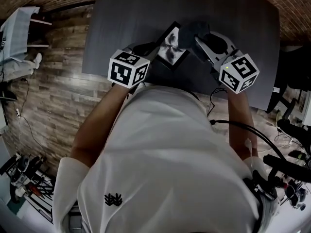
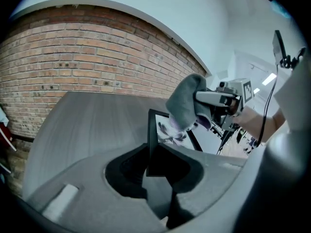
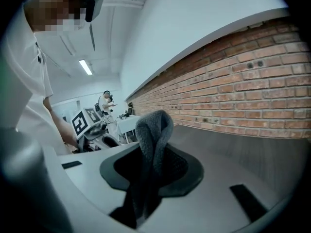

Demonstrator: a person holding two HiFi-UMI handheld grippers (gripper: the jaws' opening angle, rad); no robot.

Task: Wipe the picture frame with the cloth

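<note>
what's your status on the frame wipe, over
Left gripper shut on picture frame. Right gripper shut on cloth, cloth at frame's top edge. Nothing in the way.

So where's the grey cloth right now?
In the head view the cloth sits right of centre, pinched in the right gripper, beside the picture frame over the table.

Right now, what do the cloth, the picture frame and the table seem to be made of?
The cloth: soft grey pile with a fuzzy surface, probably microfibre or terry. The picture frame: thin black matte rim, plastic or painted wood, cannot tell; smooth front over a flower print. The table: dark grey wood-grain top, matte, perhaps laminate.
</note>
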